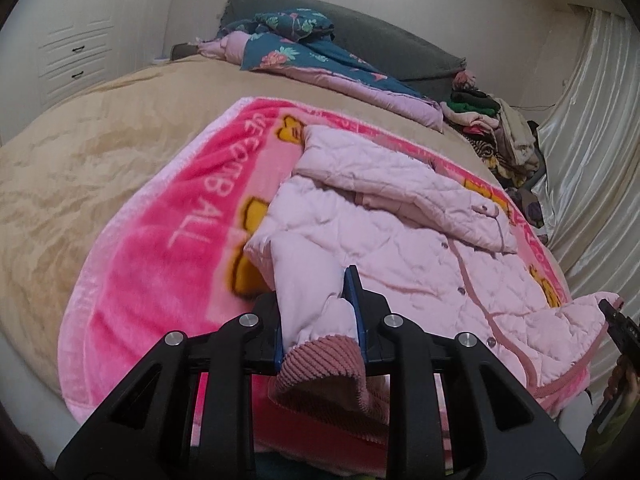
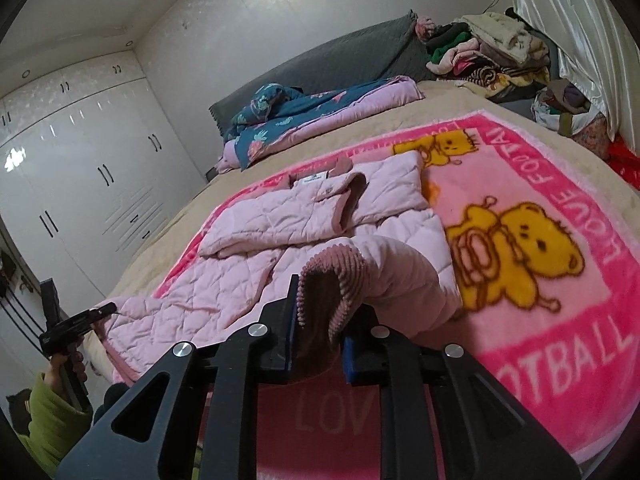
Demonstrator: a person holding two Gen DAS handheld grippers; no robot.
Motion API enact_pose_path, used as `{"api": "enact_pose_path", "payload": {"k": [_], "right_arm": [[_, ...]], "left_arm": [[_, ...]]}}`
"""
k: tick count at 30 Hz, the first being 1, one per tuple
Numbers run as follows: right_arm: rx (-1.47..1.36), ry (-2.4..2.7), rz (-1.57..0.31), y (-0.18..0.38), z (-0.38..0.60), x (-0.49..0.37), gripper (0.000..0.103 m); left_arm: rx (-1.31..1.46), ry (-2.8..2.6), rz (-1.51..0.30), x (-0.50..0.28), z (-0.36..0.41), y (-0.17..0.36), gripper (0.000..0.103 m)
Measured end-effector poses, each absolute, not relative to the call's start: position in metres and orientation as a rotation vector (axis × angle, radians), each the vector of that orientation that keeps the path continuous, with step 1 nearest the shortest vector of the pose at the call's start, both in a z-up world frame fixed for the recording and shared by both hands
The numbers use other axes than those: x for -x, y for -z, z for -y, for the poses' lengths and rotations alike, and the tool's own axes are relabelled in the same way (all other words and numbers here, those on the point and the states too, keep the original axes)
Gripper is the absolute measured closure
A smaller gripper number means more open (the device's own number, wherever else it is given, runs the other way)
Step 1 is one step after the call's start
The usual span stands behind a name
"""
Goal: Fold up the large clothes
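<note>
Step in hand: a sleeve is judged to be brought across the jacket front from each side.
Left tongs: closed narrowly on a ribbed cuff, which is pinched between the blue pads.
Right tongs: closed on the other cuff, with slightly more gap left between the jaws.
Jacket: laid front-up on the pink blanket, near the foot edge of the bed.
Look: pale pink, quilted, puffy; darker pink trim and snaps are seen down the front, and the collar end is folded over.
Advice: both cuffs are best lifted level and laid flat across the chest; the padding should be smoothed so no bulge is trapped.
</note>
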State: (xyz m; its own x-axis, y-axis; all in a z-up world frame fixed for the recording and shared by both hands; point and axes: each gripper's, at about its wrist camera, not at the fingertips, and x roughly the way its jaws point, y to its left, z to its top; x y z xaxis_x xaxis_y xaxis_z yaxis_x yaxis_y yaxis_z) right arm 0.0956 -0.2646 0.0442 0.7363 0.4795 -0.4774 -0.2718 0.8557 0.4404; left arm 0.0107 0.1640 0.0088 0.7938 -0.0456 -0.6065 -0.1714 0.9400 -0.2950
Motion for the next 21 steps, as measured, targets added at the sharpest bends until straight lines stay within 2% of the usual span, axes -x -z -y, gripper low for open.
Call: {"api": "enact_pose_path", "payload": {"k": [21], "right_arm": [[-0.367, -0.395, -0.532, -0.071, 0.261, -0.142, 0.088]], "left_arm": [[0.323, -0.067, -0.592, -0.057, -0.165, -0.048, 0.086]]}}
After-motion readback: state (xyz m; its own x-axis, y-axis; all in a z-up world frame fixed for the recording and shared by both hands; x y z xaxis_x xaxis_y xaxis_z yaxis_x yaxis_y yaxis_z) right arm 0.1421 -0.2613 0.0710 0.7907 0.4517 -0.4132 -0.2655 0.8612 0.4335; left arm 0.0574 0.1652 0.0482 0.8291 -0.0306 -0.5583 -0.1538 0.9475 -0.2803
